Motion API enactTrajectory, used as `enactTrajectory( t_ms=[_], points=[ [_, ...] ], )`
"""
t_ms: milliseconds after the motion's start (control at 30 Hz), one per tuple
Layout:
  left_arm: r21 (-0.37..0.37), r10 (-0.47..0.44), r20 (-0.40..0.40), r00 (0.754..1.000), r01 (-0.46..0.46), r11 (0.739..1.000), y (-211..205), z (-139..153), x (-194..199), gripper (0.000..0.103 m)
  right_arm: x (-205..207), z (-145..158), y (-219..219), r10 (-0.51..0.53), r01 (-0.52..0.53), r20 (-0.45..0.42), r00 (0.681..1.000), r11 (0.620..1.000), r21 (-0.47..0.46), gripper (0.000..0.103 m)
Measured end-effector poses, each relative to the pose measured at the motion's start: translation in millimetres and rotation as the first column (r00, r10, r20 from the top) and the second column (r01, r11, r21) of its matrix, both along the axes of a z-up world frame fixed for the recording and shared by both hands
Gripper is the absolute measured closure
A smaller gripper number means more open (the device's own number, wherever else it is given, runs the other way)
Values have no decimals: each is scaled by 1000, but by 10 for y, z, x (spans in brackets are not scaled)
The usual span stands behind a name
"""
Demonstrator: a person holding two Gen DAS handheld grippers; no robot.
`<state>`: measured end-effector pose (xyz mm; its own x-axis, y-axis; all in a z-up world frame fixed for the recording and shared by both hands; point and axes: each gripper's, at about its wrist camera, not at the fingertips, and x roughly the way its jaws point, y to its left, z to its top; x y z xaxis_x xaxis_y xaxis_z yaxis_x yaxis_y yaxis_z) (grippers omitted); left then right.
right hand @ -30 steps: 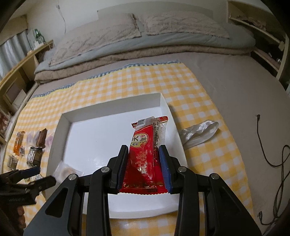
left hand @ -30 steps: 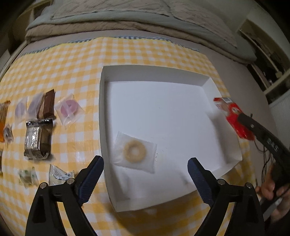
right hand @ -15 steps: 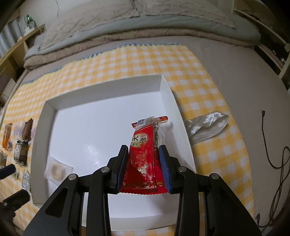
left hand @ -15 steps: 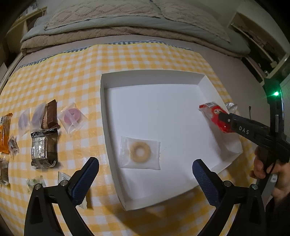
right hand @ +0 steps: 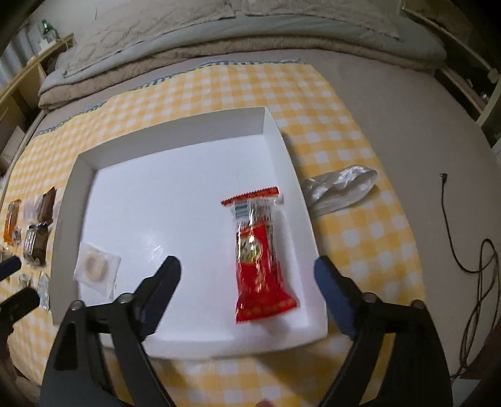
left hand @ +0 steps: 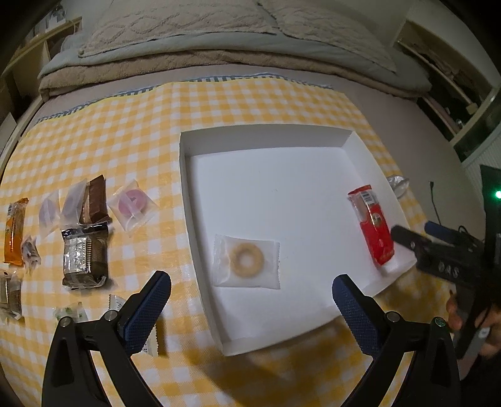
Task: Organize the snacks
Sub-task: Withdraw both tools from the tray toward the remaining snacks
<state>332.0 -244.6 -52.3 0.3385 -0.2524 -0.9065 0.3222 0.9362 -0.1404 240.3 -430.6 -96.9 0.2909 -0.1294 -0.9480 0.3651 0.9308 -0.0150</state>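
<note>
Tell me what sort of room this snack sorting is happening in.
Most likely a bedroom. A bed with a grey blanket and knitted pillows sits behind the checked cloth, with shelving along the side wall.

No text is legible; the red snack packet (right hand: 260, 266) shows a barcode.

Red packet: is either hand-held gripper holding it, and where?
Neither. The red packet lies loose in the white tray; the right hand-held gripper is opening around it, and the left hand-held gripper is open and holds nothing.
</note>
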Motion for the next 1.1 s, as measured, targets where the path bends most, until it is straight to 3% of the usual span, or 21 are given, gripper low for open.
enactTrajectory(
  t_ms=[133, 667, 867, 1100],
  points=[
    [7, -3, 15, 1000, 3, 1000, 29, 72, -87, 0, -135, 96, 157, 22, -22, 9, 1000, 999, -44, 0],
    [-9, -1, 106, 994, 2, 1000, 387, 506, -532, 0, -519, 715, 448, -13, 25, 170, 985, 997, -68, 0],
    [-43, 10, 190, 982, -1, 999, 643, 779, -777, 0, -609, 974, 580, -29, 51, 256, 966, 996, -79, 0],
    [-46, 18, 318, 948, -3, 999, 1026, 1081, -1161, 0, -651, 1272, 858, 12, 34, 386, 922, 993, -111, 0]
  ],
)
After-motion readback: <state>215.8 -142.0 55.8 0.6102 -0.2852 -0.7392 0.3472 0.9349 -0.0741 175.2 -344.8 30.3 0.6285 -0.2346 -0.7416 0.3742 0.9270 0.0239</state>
